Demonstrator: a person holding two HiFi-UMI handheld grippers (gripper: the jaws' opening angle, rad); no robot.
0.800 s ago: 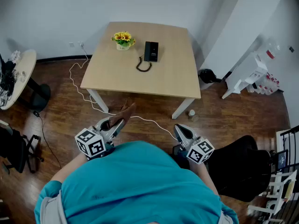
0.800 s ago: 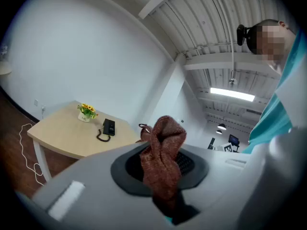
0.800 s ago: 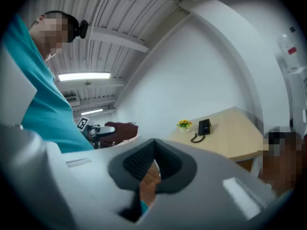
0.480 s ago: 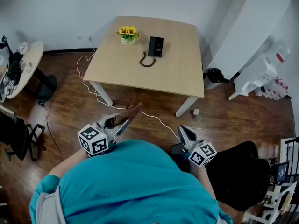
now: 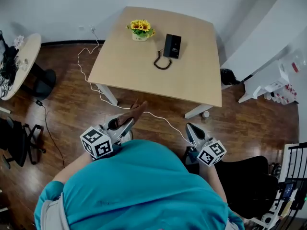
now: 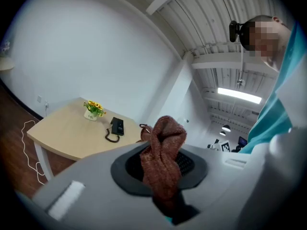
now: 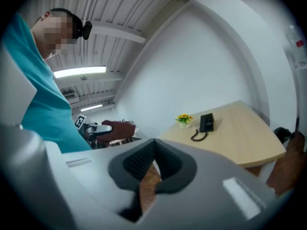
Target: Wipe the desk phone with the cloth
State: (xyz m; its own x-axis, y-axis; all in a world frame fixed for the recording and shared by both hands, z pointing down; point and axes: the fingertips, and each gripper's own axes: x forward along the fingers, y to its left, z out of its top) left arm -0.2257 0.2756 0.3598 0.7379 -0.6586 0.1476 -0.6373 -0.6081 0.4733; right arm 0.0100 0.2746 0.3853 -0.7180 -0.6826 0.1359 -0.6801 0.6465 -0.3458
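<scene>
Overhead, the phone (image 5: 172,46) is sitting on the far half of the table (image 5: 129,73). It is showing as a small black oblong, with a black coiled cord (image 5: 162,63) looping off its near-left corner onto the bare wood.

I am holding both grippers low in front of my body, over the floor and well apart from the table, so neither one is touching the phone.

The left gripper (image 5: 128,122) is clamping the cloth (image 5: 135,112). This is a rust-brown knit rag, bunched between the pads and sticking out past the tips toward the table. In the left gripper view the rag is rising through the middle of the jaws and filling the space between them, with the phone showing small beyond it to the left.

The right gripper (image 5: 191,129) is carrying nothing. Its pads are meeting at the tips, and only a thin slit of floor is showing behind them.

A pot of yellow flowers (image 5: 141,29) is standing just left of the phone, apart from it. A white cable (image 5: 87,78) is trailing over the floor from the wall, under the table's near edge and on toward the grippers. A black chair (image 5: 244,181) is standing at my right, and a round side table (image 5: 21,61) is standing off to my left.
</scene>
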